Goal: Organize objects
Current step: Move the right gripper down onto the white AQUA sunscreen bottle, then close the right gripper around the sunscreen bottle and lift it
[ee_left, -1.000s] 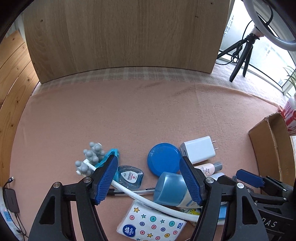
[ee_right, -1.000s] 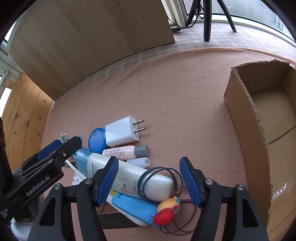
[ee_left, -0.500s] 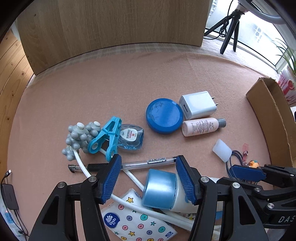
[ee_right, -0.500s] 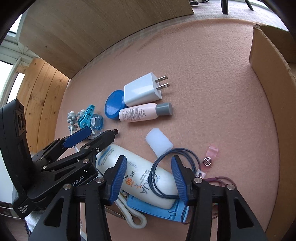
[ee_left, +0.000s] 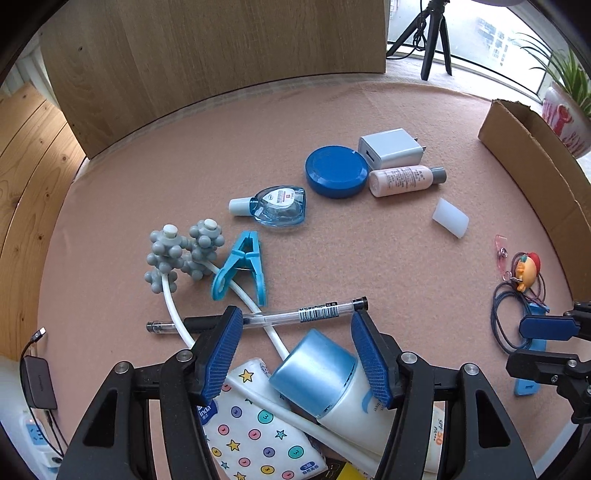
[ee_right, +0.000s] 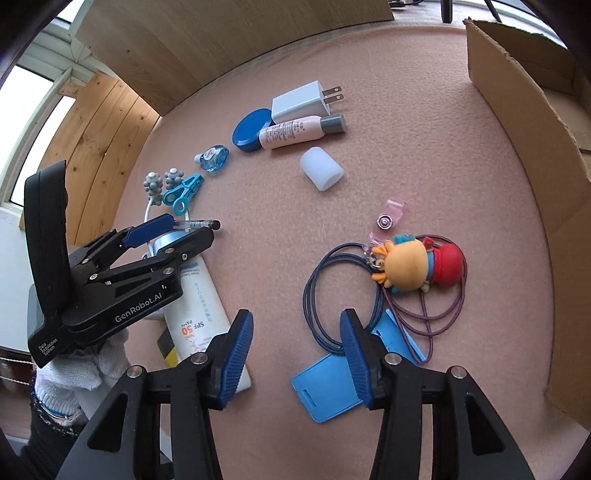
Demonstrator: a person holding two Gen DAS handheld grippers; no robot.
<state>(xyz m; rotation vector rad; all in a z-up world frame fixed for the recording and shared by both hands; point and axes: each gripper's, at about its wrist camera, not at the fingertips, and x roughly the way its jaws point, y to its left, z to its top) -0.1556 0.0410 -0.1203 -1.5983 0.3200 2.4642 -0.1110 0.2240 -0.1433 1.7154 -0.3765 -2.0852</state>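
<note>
My left gripper (ee_left: 297, 352) is open, its pads either side of the blue cap of a white sunscreen bottle (ee_left: 314, 373) that lies on a tissue pack (ee_left: 251, 432); the right pad is close to the cap. The bottle also shows in the right wrist view (ee_right: 195, 295), with the left gripper (ee_right: 173, 230) over it. My right gripper (ee_right: 295, 350) is open and empty over bare cloth, beside a blue card holder (ee_right: 332, 384) and a cord with a doll charm (ee_right: 413, 266). A pen (ee_left: 288, 315), blue clip (ee_left: 242, 266), grey massager (ee_left: 181, 251), eye-drop bottle (ee_left: 277, 205), blue lid (ee_left: 336, 170), charger (ee_left: 389, 147), pink bottle (ee_left: 402, 181) and white cap (ee_left: 450, 221) lie scattered.
An open cardboard box (ee_right: 535, 122) stands at the right edge of the pink cloth (ee_right: 388, 155). A wooden panel (ee_left: 221, 59) rises at the back. A tripod (ee_left: 432, 33) and a plant pot (ee_left: 565, 118) stand beyond. A power strip and cable (ee_left: 37, 384) lie at the left.
Both grippers have drawn back and up. The right gripper has slid right off the sunscreen bottle to bare cloth by the cord. The left gripper still straddles the bottle's cap.
</note>
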